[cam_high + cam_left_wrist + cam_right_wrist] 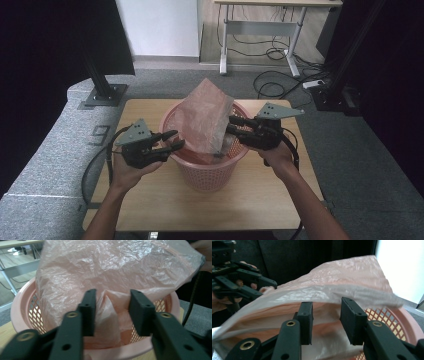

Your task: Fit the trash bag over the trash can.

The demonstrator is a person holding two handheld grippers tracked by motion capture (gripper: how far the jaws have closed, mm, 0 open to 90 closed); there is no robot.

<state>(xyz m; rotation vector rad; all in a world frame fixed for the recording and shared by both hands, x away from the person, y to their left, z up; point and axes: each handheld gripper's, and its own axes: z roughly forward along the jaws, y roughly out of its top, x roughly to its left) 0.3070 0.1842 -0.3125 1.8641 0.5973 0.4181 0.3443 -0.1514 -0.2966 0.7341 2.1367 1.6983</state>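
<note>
Item: pink plastic bag (pixel 205 119) standing in pink basket (pixel 210 172), long axis tilted upward
I see left gripper (pixel 173 139) jaws apart around a fold; right gripper (pixel 232 125) grip: cannot tell

Wooden counter (pixel 150 200) stood on grey carpet (pixel 350 165), light-toned with rounded corners. A grey upholstered bench (pixel 45 165) ran along its left side, with a dark figure "9" (pixel 100 135) marked on it. A black upright post (pixel 97 75) rose from a bolted base plate (pixel 103 95) at the bench's far end. Black curtains (pixel 40 50) hung at the left and right. White wall panel (pixel 160 27) behind. A 2nd desk (pixel 270 25) with white metal legs stood farther back; black cables (pixel 280 80) lay looped on the floor beneath and beside it, near a white power strip (pixel 314 84). Lighting was even and dim.
</note>
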